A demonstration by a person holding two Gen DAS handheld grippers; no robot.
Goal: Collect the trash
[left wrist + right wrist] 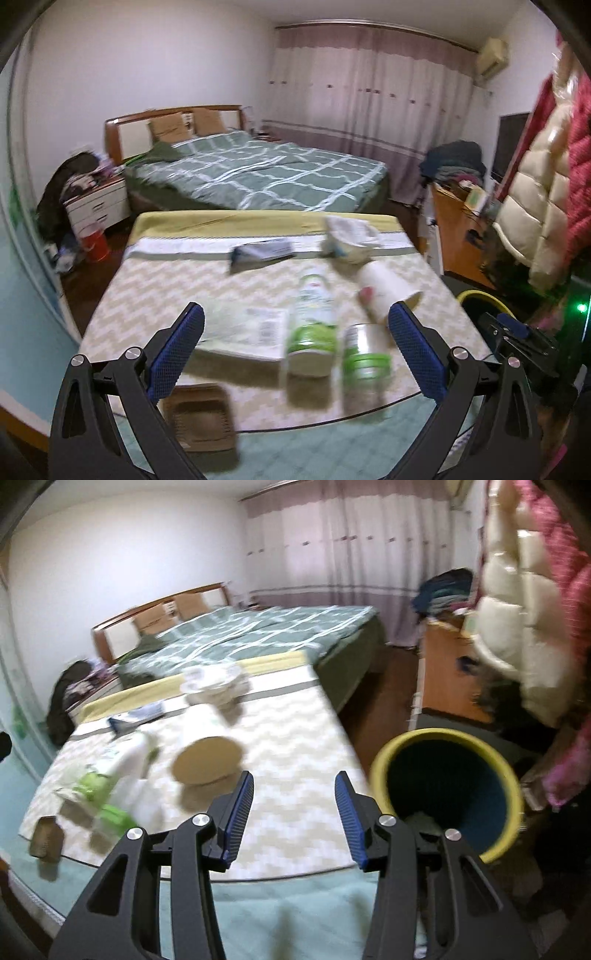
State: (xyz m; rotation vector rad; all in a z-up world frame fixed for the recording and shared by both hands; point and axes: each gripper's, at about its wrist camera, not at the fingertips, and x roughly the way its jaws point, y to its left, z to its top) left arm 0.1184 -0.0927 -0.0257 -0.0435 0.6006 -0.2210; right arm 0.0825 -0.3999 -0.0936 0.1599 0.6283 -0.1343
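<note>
the trash lies scattered on the zigzag-cloth table (155,280): a green-labelled bottle (314,325), a green-lidded jar (364,356), a tipped paper cup (388,291) and a crumpled wrapper (351,240), probably left loose so each can be picked singly. the left gripper (295,350) hangs over them with fingers wide and empty, the bottle at its 12 o'clock. the right gripper (294,819), fingers partly open on nothing, sits beside the yellow-rimmed bin (384,760) at its 3 o'clock, likely set close to the table for short drops.
</note>
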